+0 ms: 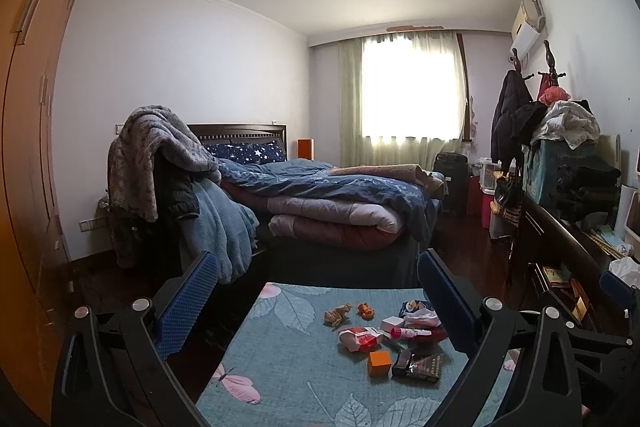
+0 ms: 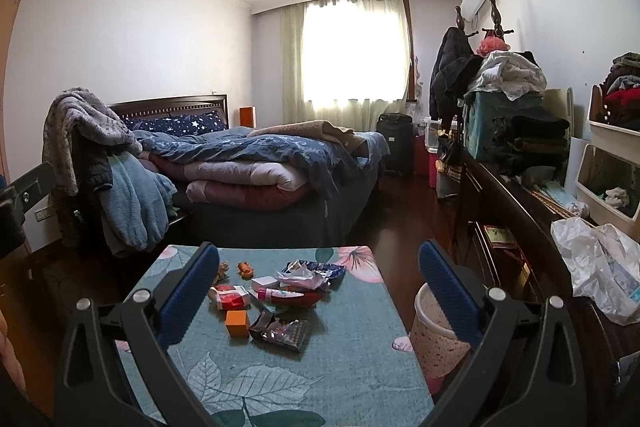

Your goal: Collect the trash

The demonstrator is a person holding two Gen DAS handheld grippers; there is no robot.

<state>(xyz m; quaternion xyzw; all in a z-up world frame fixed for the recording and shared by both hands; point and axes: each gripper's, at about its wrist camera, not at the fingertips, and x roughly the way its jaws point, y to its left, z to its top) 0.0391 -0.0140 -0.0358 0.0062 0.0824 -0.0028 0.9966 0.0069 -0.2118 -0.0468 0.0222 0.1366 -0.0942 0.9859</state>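
Left wrist view: left claw (image 1: pixel 318 301) gaping wide, holding nothing, hovering over counter (image 1: pixel 280 355); trash pile (image 1: pixel 384 335) lying right of centre. Right claw (image 2: pixel 318 287) likewise spreading wide, empty, near pink bin (image 2: pixel 434 343).

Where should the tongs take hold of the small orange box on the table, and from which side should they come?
Grip the orange box across its left and right flat faces, coming down from above on the near side. It stands apart at the pile's near edge, with bare tablecloth in front. The dark wrapper lies close on its right, so the open right tongs should probably close narrowly.
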